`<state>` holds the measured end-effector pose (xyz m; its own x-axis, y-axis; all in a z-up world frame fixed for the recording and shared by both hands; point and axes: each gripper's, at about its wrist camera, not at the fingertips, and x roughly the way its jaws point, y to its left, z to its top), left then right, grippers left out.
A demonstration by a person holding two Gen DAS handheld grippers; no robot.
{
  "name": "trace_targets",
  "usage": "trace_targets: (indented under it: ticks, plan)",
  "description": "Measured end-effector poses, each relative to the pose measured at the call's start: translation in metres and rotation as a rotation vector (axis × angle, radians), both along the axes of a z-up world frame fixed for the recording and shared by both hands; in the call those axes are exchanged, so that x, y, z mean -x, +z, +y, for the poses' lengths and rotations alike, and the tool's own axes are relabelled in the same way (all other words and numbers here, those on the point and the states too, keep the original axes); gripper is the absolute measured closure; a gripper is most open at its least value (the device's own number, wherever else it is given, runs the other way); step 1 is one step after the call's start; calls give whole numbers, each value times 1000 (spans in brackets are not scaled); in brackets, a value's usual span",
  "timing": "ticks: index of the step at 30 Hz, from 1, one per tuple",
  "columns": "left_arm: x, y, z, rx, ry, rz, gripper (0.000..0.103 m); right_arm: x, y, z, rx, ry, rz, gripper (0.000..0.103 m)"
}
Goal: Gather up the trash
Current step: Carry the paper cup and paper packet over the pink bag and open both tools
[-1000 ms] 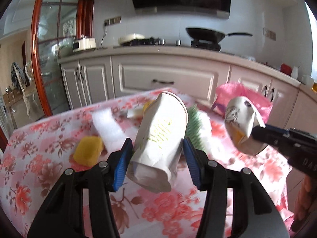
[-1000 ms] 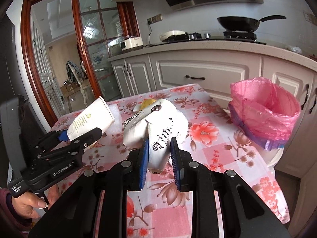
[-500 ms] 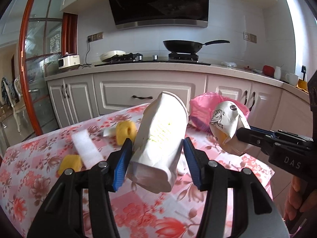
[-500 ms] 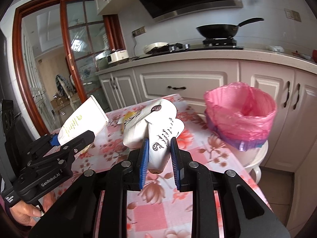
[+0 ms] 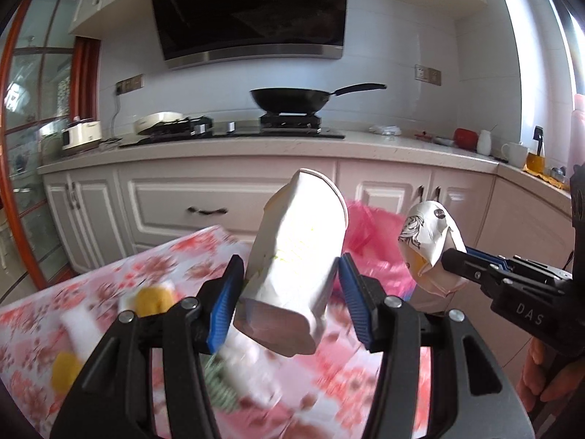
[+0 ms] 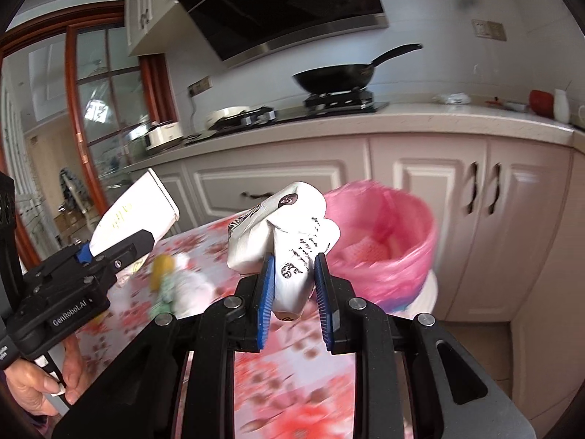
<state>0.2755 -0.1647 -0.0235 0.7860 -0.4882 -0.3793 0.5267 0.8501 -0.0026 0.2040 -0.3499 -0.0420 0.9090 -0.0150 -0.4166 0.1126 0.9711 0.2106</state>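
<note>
My left gripper (image 5: pixel 289 281) is shut on a crushed white paper cup (image 5: pixel 296 256) with faint yellow print, held above the floral table (image 5: pixel 120 278). My right gripper (image 6: pixel 292 278) is shut on a crumpled white paper cup with black print (image 6: pixel 292 230). In the left wrist view that printed cup (image 5: pixel 427 241) and the right gripper (image 5: pixel 471 263) show at the right. In the right wrist view the left gripper (image 6: pixel 106 252) and its cup (image 6: pixel 135 212) show at the left. A bin lined with a pink bag (image 6: pixel 387 248) stands just past the table's end, beyond both cups.
Yellow pieces (image 5: pixel 151 298), a white foam strip (image 5: pixel 78 329) and a green-and-white scrap (image 6: pixel 172 285) lie blurred on the table. Behind are white cabinets (image 5: pixel 219 201), a counter with a hob and a black pan (image 5: pixel 292 100). A hand (image 6: pixel 40 384) grips the left handle.
Both grippers have travelled with their cups along the table toward the pink-lined bin and risen a little. The bin now looms nearer; the table scraps have slid back and down in view.
</note>
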Motion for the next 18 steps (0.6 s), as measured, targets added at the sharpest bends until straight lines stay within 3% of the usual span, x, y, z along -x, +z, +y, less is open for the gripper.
trace_targets:
  ticks: [9, 18]
  plan:
    - [-55, 8, -67, 22, -51, 8, 50, -41, -2, -55, 32, -63, 6, 81]
    - [-124, -8, -121, 57, -76, 112, 50, -90, -13, -97, 39, -91, 29, 81]
